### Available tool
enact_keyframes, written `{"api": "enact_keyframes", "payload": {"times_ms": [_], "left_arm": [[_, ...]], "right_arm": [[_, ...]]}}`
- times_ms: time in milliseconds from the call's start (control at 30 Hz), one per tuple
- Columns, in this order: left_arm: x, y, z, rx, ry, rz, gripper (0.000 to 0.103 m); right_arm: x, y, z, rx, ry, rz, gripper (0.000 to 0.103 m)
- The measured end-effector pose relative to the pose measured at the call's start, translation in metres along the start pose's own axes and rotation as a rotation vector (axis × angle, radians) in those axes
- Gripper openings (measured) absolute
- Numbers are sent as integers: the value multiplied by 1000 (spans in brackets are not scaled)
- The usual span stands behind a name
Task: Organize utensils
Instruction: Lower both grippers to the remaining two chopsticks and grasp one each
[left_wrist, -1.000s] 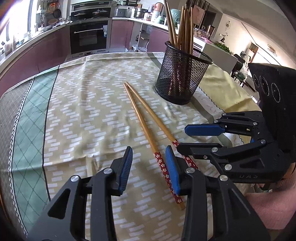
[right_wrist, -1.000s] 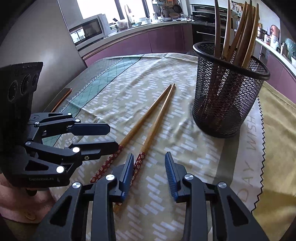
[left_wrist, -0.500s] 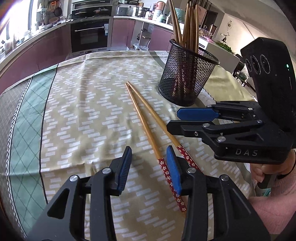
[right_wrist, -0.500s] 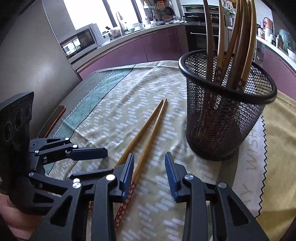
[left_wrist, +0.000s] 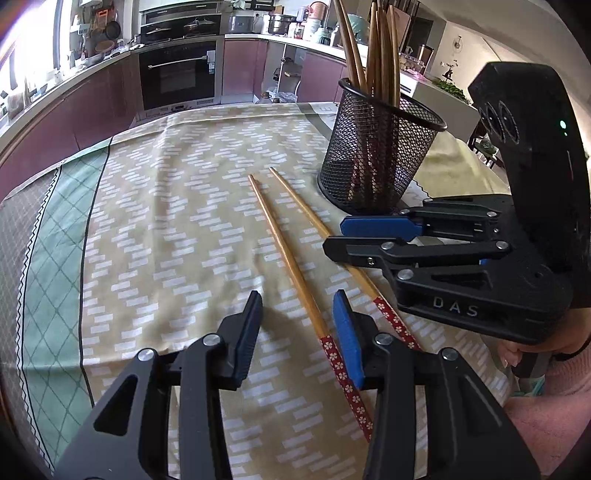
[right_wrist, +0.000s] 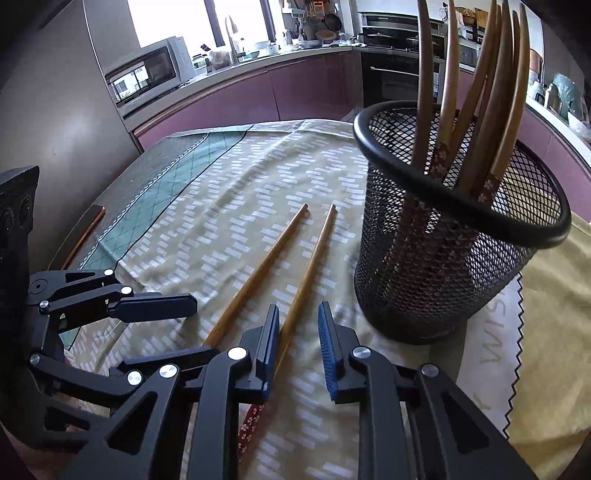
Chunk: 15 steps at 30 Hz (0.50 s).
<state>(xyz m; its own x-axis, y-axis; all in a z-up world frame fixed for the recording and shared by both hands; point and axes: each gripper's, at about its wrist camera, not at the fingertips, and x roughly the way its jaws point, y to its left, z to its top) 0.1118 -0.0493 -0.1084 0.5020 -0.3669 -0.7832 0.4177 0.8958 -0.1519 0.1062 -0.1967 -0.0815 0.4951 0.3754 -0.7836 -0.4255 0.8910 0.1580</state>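
The right tool (right_wrist: 297, 339) is narrowing its jaws around the nearer of two chopsticks (right_wrist: 308, 258) lying on the clothed surface (right_wrist: 229, 229) beside the mesh cup (right_wrist: 443, 258), though a gap is showing and nothing is being gripped yet; the left tool (left_wrist: 295, 325) is hovering released over the other chopstick (left_wrist: 288, 258). The pick-up step seems to be starting, so next the jaws need to clench, lift and tip the stick into the cup. "DAS" is showing on the right tool's body, and "WIS" is partly reading on the cloth.
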Motion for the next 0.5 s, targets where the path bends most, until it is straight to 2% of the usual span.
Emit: {"api": "enact_keyframes", "payload": {"times_ms": [300, 500], "left_arm": [[19, 10, 25, -17, 17, 35, 29], [30, 9, 37, 8, 29, 76, 23]], "right_arm": [[-1, -7, -1, 15, 5, 14, 19], [-2, -9, 0, 15, 3, 11, 19]]}}
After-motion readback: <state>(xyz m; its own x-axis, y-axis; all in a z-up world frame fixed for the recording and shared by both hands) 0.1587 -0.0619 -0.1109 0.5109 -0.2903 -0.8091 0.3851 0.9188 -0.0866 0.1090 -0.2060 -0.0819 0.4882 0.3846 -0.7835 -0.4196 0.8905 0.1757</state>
